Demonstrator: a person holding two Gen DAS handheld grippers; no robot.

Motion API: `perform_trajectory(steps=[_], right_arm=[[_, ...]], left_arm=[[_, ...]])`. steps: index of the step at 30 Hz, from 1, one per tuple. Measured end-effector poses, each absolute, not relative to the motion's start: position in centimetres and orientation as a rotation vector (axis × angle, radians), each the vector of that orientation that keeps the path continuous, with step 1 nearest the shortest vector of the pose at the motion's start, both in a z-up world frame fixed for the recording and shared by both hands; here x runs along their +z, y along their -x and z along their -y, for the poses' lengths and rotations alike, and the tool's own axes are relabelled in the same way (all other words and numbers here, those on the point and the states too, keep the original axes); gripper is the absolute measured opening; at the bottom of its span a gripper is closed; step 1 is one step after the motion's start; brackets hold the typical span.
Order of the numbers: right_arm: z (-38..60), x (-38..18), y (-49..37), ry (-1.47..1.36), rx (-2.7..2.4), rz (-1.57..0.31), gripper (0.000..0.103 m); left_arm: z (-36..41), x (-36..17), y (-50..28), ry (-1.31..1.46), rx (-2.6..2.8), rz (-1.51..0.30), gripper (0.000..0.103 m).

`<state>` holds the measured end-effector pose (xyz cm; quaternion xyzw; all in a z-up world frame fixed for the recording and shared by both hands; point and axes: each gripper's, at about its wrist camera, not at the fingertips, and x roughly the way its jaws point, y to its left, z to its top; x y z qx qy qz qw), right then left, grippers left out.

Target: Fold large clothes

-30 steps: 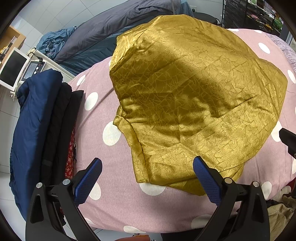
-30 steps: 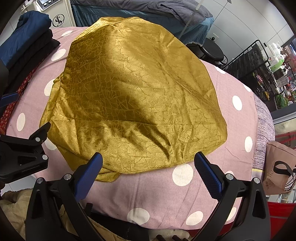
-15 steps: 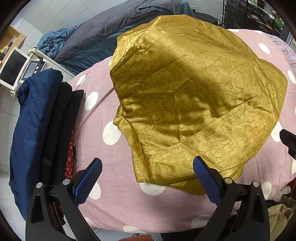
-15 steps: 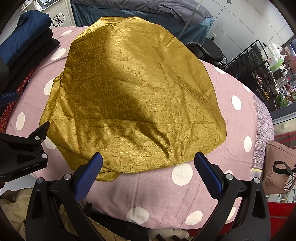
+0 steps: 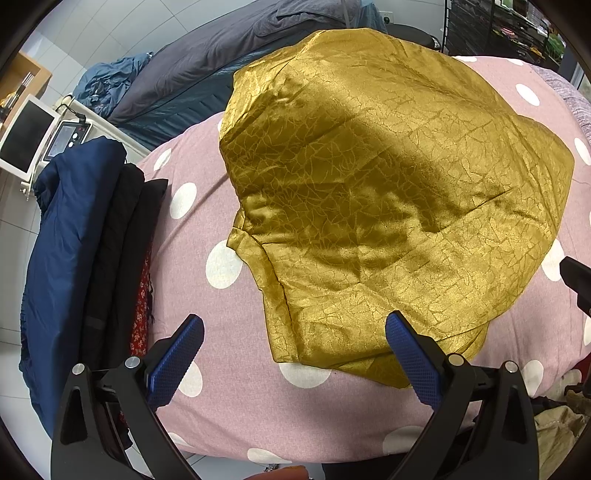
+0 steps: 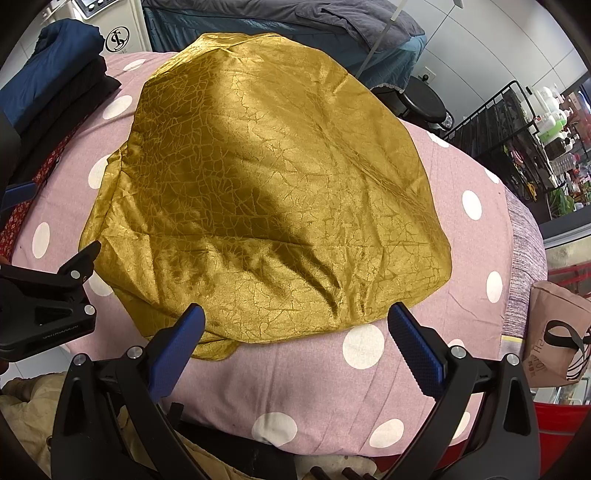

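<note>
One shiny gold crackle-patterned garment point(image 5: 388, 199) lies spread on the pink bed cover with white polka dots point(image 5: 229, 376); one stack of folded dark clothes, navy on the outside point(image 5: 66, 258), sits at the cover's left edge. Left tongs point(image 5: 293, 354) and right tongs point(image 6: 295, 347), two in all, hang wide apart and empty over the garment's near hem. Readable marks: a circular black logo on a white appliance point(image 6: 117, 38); the lettering on one pink paper bag point(image 6: 554, 332) is illegible.

walls: white tiled wall point(image 5: 122, 26) | furniture: black wire rack point(image 6: 495, 122); round black stool point(image 6: 421, 99) | floor: pale tiles point(image 5: 11, 236)
</note>
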<state>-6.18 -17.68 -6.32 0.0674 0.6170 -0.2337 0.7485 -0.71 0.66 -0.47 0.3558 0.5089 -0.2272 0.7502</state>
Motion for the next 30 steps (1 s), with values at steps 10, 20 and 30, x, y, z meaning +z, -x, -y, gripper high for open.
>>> perform_trajectory(steps=[10, 20, 30], right_arm=[[17.64, -6.28, 6.36, -0.145, -0.512, -1.35, 0.098], [17.68, -6.28, 6.29, -0.145, -0.512, -1.352, 0.098], [17.47, -6.52, 6.29, -0.138, -0.517, -1.365, 0.098]], left_arm=[[-0.6, -0.52, 0.67, -0.785, -0.491, -1.112, 0.097], [-0.49, -0.73, 0.55, -0.788, -0.492, -1.118, 0.097], [-0.91, -1.35, 0.46, -0.777, -0.497, -1.146, 0.097]])
